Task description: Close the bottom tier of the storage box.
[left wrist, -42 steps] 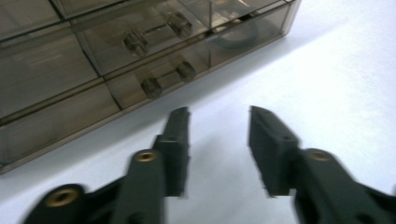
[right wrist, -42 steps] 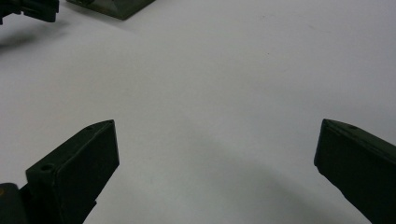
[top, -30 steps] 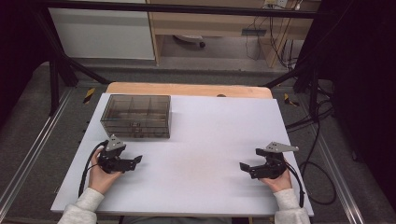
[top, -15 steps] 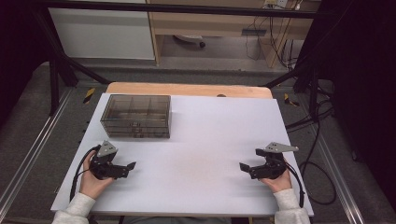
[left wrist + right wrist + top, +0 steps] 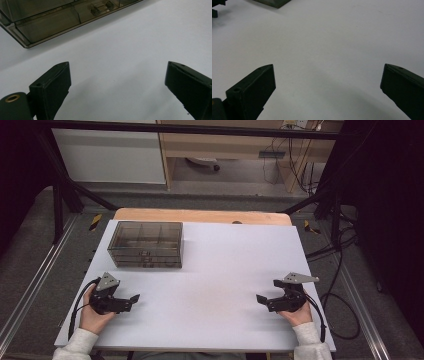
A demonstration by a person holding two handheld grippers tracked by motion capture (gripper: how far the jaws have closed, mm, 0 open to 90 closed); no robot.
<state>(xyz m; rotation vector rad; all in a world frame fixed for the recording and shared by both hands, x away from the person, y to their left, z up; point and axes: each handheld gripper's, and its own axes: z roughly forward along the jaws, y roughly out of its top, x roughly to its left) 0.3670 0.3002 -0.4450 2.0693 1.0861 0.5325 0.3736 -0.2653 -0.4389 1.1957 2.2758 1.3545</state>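
White table fills the middle of the high view. The left gripper sits at the lower left of the frame, held in the person's left hand, resting low over the table, jaws pointing toward the frame's centre. Its jaws have just been opening and now stand wide apart, nothing between them, only bare white surface there. In the left gripper view the left gripper has both black jaws spread to the frame's lower corners.

The right gripper is at lower right of the high view, in the right hand, jaws aimed toward the centre. Jaws spread wide, empty. The right gripper view shows the right gripper the same way, bare table between the jaws.

The smoky clear drawer box stands at upper left of the table in the high view, upright, well apart from the right gripper, nearer the left gripper but not touching it. The drawer box fills the upper left of the left gripper view; a corner of it is at the top edge of the right gripper view.
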